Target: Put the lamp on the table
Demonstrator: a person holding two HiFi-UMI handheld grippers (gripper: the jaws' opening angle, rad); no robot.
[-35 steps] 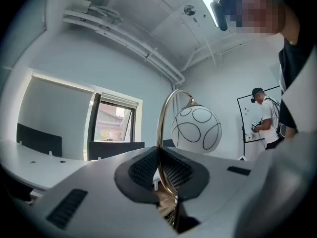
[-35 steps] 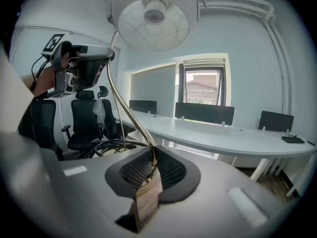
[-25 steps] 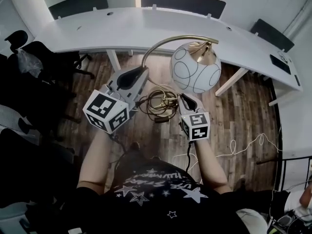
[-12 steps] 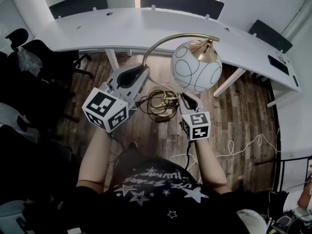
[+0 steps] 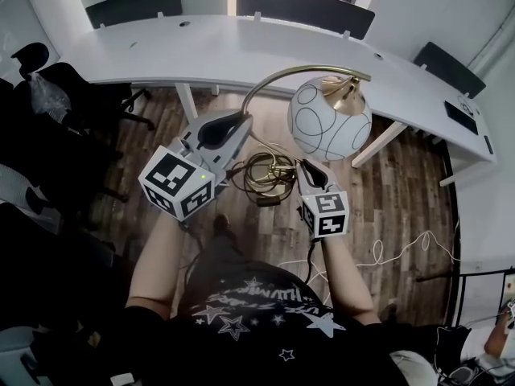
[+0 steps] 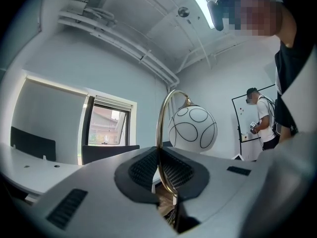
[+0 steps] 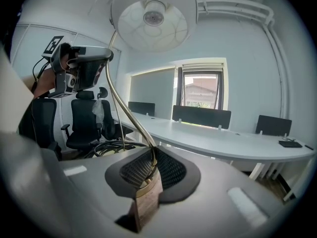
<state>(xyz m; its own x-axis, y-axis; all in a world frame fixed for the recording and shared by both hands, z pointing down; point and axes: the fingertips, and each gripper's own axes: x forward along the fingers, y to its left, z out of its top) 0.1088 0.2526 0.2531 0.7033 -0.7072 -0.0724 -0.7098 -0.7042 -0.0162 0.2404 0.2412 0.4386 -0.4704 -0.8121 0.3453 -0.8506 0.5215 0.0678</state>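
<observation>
Currently we hold the lamp (image 5: 330,119) mid-frame, left gripper (image 5: 240,123) and right gripper (image 5: 310,167) clamped on it; the table (image 5: 201,51) at top awaits it.

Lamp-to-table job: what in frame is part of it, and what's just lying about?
Job:
- lamp
- its coiled cord
- table
- left claw and right claw, both shut on the lamp

Lying about:
- office chairs
- desk dividers
- person in the background
</observation>
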